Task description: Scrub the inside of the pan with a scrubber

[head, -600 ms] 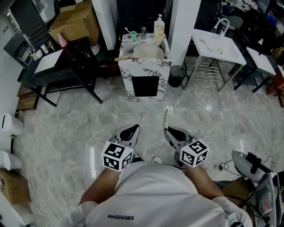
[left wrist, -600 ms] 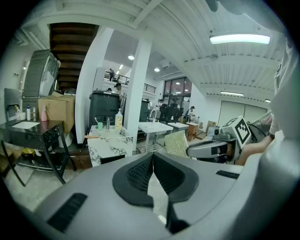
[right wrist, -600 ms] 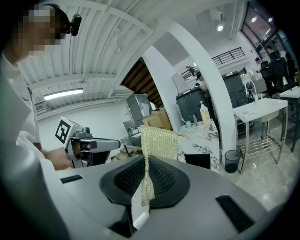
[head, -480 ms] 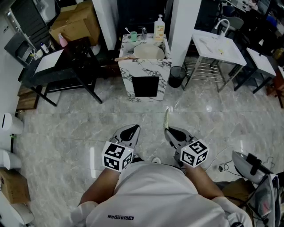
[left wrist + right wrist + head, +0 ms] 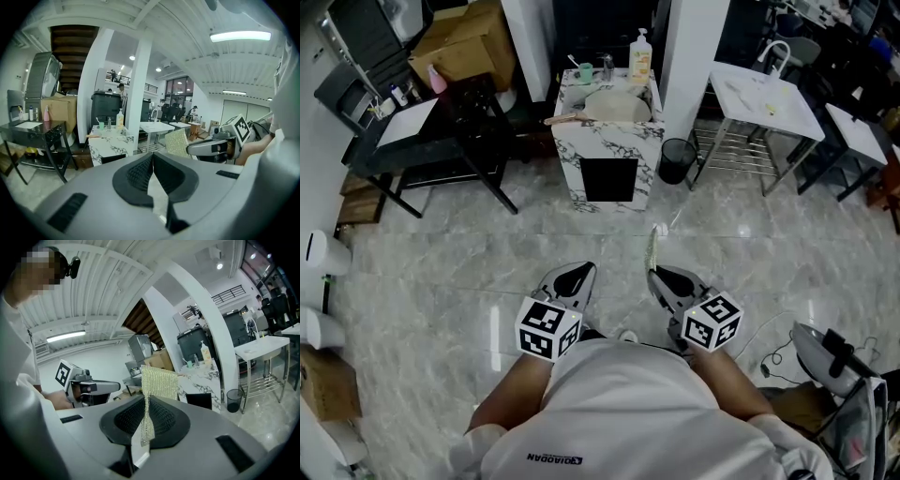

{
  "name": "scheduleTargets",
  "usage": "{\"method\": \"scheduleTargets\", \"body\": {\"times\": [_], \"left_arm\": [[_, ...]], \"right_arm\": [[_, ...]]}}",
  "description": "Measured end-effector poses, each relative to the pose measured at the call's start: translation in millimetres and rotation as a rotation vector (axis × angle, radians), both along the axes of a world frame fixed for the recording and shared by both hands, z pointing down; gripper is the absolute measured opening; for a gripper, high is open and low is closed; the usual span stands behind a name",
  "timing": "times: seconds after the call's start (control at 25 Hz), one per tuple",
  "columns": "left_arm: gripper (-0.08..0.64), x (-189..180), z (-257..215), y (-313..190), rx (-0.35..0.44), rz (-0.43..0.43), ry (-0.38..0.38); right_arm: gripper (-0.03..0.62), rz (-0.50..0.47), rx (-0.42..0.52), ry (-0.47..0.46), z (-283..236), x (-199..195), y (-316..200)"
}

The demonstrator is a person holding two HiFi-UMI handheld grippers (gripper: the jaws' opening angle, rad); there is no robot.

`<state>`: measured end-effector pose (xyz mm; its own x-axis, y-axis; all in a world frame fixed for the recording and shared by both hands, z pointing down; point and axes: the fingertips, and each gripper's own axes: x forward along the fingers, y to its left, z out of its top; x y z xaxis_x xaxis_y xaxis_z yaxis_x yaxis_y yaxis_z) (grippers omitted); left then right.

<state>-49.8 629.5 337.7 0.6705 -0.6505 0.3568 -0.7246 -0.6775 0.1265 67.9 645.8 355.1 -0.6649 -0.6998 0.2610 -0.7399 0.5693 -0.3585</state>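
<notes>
Far ahead in the head view, the pale pan (image 5: 617,106) with a wooden handle (image 5: 563,119) lies on a marble-patterned counter (image 5: 609,141). I stand a few steps back on the floor with both grippers held level in front of me. My right gripper (image 5: 659,275) is shut on a thin yellow-green mesh scrubber (image 5: 652,246), which stands upright out of its jaws (image 5: 158,383). My left gripper (image 5: 575,277) is shut with nothing between its jaws (image 5: 152,157). From the left gripper view the scrubber (image 5: 177,142) shows to the right.
A soap bottle (image 5: 640,56) and a cup (image 5: 585,72) stand at the counter's back. A black bin (image 5: 677,157) sits right of it, then a white metal table (image 5: 766,98). A black table (image 5: 427,141) and cardboard boxes (image 5: 459,47) are at left. Cables lie at lower right (image 5: 773,352).
The counter and the furniture sit slightly higher in the head view. Both grippers keep the same places and the same grip.
</notes>
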Motion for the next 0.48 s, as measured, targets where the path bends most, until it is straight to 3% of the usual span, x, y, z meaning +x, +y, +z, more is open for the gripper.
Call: {"method": "scheduleTargets", "body": {"times": [0.32,0.48], "left_arm": [[0.015,13,11,9,-0.025,0.010,-0.020],[0.015,19,10,9,-0.026,0.001,-0.011]], "right_arm": [[0.060,-0.083,-0.016,0.043,8,-6,11],[0.060,-0.081,-0.027,0.029,11,4,11]]}}
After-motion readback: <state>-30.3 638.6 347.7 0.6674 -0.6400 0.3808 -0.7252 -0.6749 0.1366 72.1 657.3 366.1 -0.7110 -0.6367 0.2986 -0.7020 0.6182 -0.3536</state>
